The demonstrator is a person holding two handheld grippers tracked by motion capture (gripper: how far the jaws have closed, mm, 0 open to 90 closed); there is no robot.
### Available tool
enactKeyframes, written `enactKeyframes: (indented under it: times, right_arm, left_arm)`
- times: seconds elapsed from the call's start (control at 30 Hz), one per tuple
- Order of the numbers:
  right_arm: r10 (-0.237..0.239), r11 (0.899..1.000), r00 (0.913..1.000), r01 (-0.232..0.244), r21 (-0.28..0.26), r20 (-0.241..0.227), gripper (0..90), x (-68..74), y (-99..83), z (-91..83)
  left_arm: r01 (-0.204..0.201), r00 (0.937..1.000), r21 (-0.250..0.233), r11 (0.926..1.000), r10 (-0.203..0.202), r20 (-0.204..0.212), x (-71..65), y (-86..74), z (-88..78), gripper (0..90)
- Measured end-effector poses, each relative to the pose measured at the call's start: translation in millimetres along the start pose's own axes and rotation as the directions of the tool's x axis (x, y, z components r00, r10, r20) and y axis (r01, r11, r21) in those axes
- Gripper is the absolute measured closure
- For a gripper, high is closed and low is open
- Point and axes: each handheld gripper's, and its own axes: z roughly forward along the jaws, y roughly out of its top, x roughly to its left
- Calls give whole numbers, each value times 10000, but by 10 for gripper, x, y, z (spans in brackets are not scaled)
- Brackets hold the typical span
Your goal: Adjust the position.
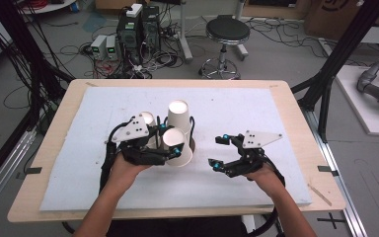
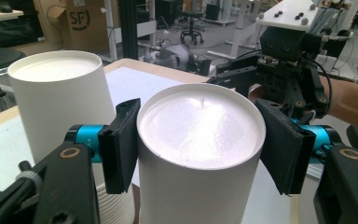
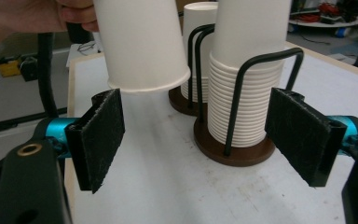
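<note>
Pinching a white paper cup (image 2: 200,154) by its sides, the left gripper (image 1: 170,139) holds it upside down, its closed base facing the camera in the left gripper view, where both black pads (image 2: 120,144) press flat against the cup wall. In the high view this cup (image 1: 176,147) sits just in front of the cup stacks, tilted toward the person, with the left hand (image 1: 128,165) behind the gripper. In the right gripper view the held cup (image 3: 142,44) hangs clear of the table with its open rim downward, above and just left of the nearer stack. That stack (image 3: 249,88) stands upside down in a black wire holder (image 3: 235,151) on a round brown base; a second stack (image 3: 198,51) stands in a like holder just behind it. In the left gripper view the top of one stack (image 2: 58,100) rises just left of the held cup, and ribbed rims show at the bottom edge. The right gripper (image 1: 219,152) hovers over the white mat (image 1: 256,113) to the right of the stacks, well apart from the held cup, its jaws spread wide with nothing between them; its pads (image 3: 100,137) frame the holder base from afar. The mat covers a wooden table (image 1: 44,163).
</note>
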Motion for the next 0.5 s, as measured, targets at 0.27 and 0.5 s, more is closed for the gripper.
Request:
enactKeyframes:
  times: [0.27, 0.5]
  right_arm:
    - [-482, 9987, 9982, 488, 144, -352, 241, 56, 24, 156]
    - [-418, 9990, 9977, 426, 143, -528, 207, 82, 45, 251]
  left_arm:
    - [-75, 9997, 120, 9999, 72, 227, -65, -11, 178, 353]
    - [-93, 9992, 129, 9999, 88, 389, -90, -22, 305, 353]
